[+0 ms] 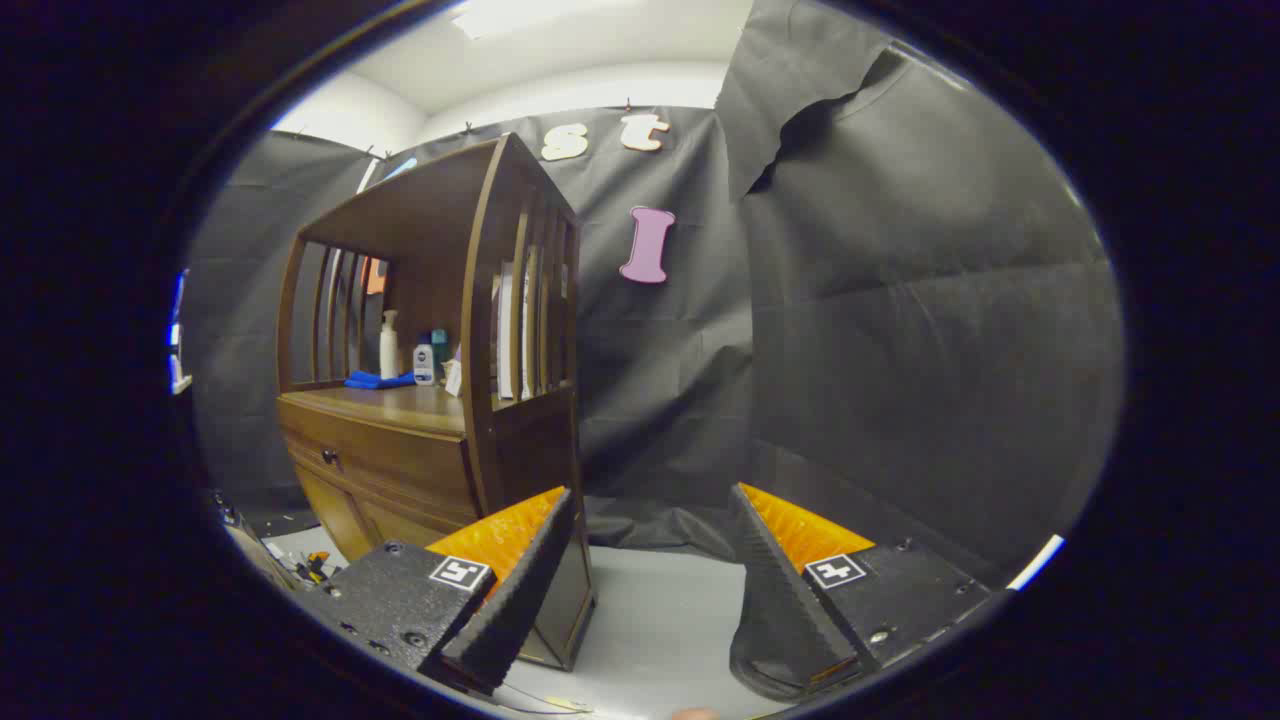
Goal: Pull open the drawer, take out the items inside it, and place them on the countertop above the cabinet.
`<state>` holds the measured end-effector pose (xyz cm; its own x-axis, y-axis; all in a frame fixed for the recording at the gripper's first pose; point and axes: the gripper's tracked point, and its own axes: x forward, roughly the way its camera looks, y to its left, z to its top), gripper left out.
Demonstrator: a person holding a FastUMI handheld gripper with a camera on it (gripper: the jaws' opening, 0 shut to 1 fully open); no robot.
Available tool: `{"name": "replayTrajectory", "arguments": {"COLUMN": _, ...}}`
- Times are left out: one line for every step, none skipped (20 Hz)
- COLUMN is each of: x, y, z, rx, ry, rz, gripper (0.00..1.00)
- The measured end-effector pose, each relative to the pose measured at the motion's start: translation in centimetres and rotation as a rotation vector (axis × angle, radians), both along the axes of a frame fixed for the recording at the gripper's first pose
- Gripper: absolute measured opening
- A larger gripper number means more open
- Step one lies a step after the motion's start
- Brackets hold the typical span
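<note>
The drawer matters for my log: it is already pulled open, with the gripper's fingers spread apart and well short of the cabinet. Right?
Not quite. The drawer is closed, flush with the cabinet front, as the gripper view shows. The rest holds: the gripper has its fingers spread apart, holding nothing, well short of the cabinet.

We saw black cloth walls [900, 330] all round, creased, one upper panel sagging loose. Above them, white wall and a lit ceiling panel [520, 15]. Floor [660, 620] was pale grey. A dark wooden cabinet [420, 450] with slatted sides stood left.
</note>
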<state>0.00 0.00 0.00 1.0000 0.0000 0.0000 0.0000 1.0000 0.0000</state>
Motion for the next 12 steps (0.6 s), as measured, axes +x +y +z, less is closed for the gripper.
{"name": "replayTrajectory", "arguments": {"x": -0.4, "y": -0.3, "z": 0.5, "rx": 0.01, "ry": -0.029, "rz": 0.001, "gripper": 0.99}}
{"name": "replayTrajectory", "arguments": {"x": 0.4, "y": -0.1, "z": 0.0, "rx": 0.007, "ry": 0.011, "rz": 0.002, "gripper": 0.99}}
{"name": "replayTrajectory", "arguments": {"x": 0.6, "y": -0.3, "z": -0.7, "rx": 0.021, "ry": 0.039, "rz": 0.002, "gripper": 0.99}}
{"name": "replayTrajectory", "arguments": {"x": 1.5, "y": -0.4, "z": -0.2, "rx": 0.032, "ry": 0.039, "rz": -0.003, "gripper": 0.99}}
{"name": "replayTrajectory", "arguments": {"x": 2.8, "y": -1.1, "z": 1.4, "rx": 0.024, "ry": -0.024, "rz": -0.04, "gripper": 0.99}}
{"name": "replayTrajectory", "arguments": {"x": 4.3, "y": -1.6, "z": 3.2, "rx": 0.05, "ry": -0.04, "rz": -0.091, "gripper": 0.99}}
{"name": "replayTrajectory", "arguments": {"x": 5.3, "y": -0.4, "z": 5.7, "rx": 0.136, "ry": -0.075, "rz": -0.074, "gripper": 0.99}}
{"name": "replayTrajectory", "arguments": {"x": 5.4, "y": 1.5, "z": 8.9, "rx": 0.225, "ry": -0.118, "rz": -0.047, "gripper": 0.99}}
{"name": "replayTrajectory", "arguments": {"x": 4.2, "y": 3.9, "z": 11.7, "rx": 0.268, "ry": -0.147, "rz": -0.023, "gripper": 0.99}}
{"name": "replayTrajectory", "arguments": {"x": 3.5, "y": 6.6, "z": 14.2, "rx": 0.28, "ry": -0.148, "rz": -0.001, "gripper": 0.99}}
{"name": "replayTrajectory", "arguments": {"x": 3.1, "y": 9.3, "z": 15.9, "rx": 0.263, "ry": -0.136, "rz": 0.018, "gripper": 0.99}}
{"name": "replayTrajectory", "arguments": {"x": 3.1, "y": 12.1, "z": 18.2, "rx": 0.23, "ry": -0.132, "rz": -0.002, "gripper": 0.99}}
